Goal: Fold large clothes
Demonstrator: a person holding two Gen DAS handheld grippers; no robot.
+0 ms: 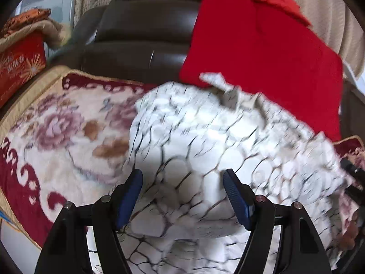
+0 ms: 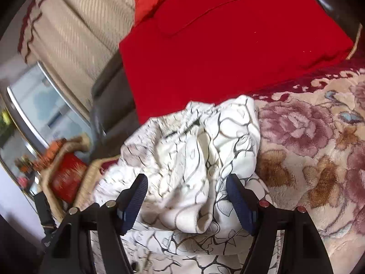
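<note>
A white garment (image 1: 205, 141) printed with thin black vein lines lies crumpled on a floral blanket (image 1: 57, 125). The left wrist view is blurred. My left gripper (image 1: 182, 175) stands open just over the garment's near part, its blue pads (image 1: 130, 196) apart and nothing pinched between them. In the right wrist view the same garment (image 2: 194, 148) is bunched into a thick fold. My right gripper (image 2: 187, 180) is open, with that fold lying between and below its fingers; the pads (image 2: 239, 203) do not press on it.
A folded red cloth (image 1: 262, 57) (image 2: 216, 45) lies behind the garment against a dark leather backrest (image 1: 141, 22). A red box (image 1: 20, 68) (image 2: 66, 178) stands beside the blanket's edge. Beige curtains (image 2: 75, 34) hang behind. The floral blanket (image 2: 319, 148) spreads beside the garment.
</note>
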